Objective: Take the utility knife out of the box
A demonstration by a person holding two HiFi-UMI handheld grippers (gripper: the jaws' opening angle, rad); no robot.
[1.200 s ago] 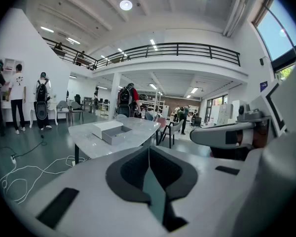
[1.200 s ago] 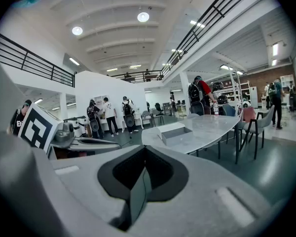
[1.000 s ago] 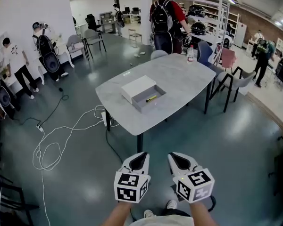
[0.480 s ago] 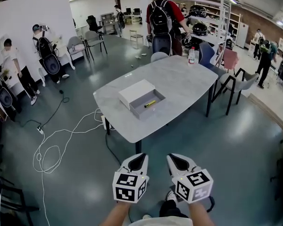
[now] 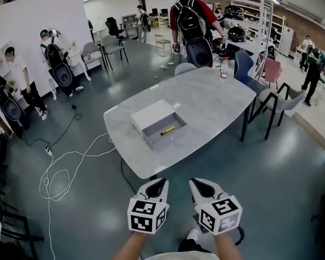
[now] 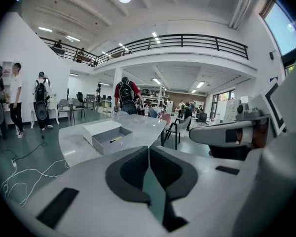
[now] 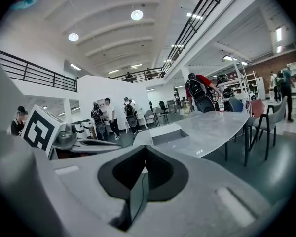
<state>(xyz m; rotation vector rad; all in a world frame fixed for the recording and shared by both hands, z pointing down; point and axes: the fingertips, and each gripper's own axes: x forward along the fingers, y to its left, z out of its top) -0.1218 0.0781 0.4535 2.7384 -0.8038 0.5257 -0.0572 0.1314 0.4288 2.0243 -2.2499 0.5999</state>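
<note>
A yellow utility knife point(image 5: 168, 130) lies inside an open grey drawer box point(image 5: 158, 124) with a white top, near the front left of a grey table point(image 5: 206, 99). The left gripper view shows the box point(image 6: 107, 137) and the knife point(image 6: 116, 139) too. My left gripper point(image 5: 157, 187) and right gripper point(image 5: 199, 187) are held side by side in front of me, well short of the table, above the floor. Both are shut with nothing between their jaws.
A white cable point(image 5: 70, 161) loops over the floor left of the table. Chairs point(image 5: 276, 99) stand at the table's right and far end, a bottle point(image 5: 223, 68) on its far edge. Several people with backpacks point(image 5: 192, 23) stand beyond and at the left.
The table and box have drawn closer and shifted slightly left in the head view. Both grippers keep their shut pose side by side.
</note>
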